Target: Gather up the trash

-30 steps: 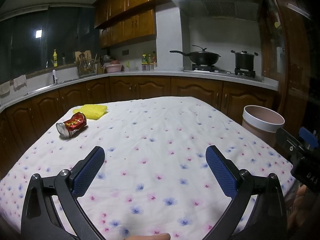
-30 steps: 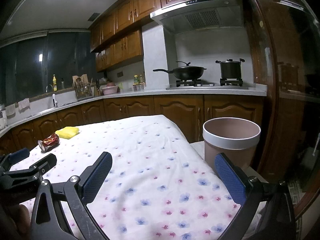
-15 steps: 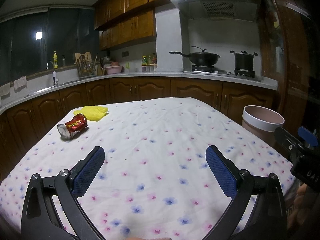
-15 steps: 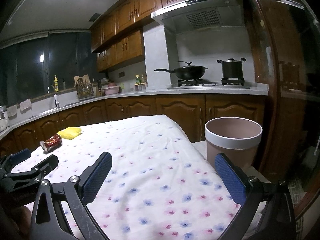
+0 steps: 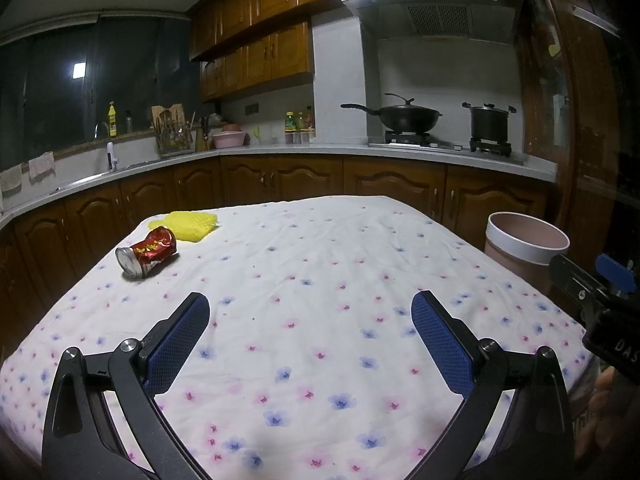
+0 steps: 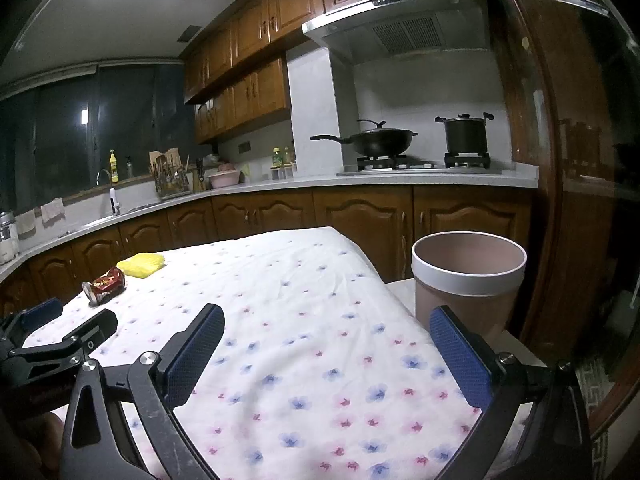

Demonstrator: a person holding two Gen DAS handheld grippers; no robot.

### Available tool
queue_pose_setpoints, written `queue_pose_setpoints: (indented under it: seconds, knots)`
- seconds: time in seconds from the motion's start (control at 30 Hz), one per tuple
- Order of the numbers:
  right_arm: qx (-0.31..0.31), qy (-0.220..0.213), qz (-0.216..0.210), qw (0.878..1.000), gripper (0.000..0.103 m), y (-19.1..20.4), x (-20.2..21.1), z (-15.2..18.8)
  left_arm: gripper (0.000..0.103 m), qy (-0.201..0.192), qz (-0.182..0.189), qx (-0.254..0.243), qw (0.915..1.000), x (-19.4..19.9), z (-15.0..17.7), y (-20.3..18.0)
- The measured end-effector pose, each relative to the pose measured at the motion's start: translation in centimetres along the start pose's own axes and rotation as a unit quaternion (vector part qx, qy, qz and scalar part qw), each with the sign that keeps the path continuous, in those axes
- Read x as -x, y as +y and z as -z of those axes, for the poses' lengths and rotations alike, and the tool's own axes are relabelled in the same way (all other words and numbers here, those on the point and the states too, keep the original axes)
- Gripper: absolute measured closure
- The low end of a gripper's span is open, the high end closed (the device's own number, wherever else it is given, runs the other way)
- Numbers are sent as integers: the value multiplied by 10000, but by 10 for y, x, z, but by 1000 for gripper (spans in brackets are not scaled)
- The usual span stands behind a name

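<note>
A crushed red can (image 5: pixel 147 251) lies on its side at the far left of the flowered tablecloth (image 5: pixel 320 280), next to a yellow cloth (image 5: pixel 191 225). Both also show in the right wrist view, the can (image 6: pixel 105 284) and the cloth (image 6: pixel 141 264). A pink bin with a white rim (image 5: pixel 526 245) stands off the table's right edge, close to my right gripper (image 6: pixel 464 280). My left gripper (image 5: pixel 310 312) is open and empty over the near middle of the table. My right gripper (image 6: pixel 326 324) is open and empty at the table's right side.
Wooden kitchen cabinets and a grey counter (image 5: pixel 360 152) run behind the table, with a wok (image 5: pixel 404 116) and a pot (image 5: pixel 489 120) on the stove. A sink (image 5: pixel 100 168) is at the left. A dark wooden frame (image 6: pixel 560 160) stands right of the bin.
Both grippers have shifted slightly; the can and cloth appear a little nearer the centre of each view. Jaws stay open.
</note>
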State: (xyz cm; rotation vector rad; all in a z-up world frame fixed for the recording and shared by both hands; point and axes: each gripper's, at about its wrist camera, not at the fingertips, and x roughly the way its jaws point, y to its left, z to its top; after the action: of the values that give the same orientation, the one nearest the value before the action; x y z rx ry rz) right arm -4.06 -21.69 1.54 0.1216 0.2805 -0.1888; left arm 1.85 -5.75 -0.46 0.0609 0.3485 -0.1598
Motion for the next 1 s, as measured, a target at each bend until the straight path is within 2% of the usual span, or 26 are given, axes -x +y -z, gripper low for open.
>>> queue_pose_setpoints:
  seconds: [1.0]
  knots:
    - [-11,-5,-14,10000,0,3,2,1,0,-4,37,-41,10000,0,-1,2]
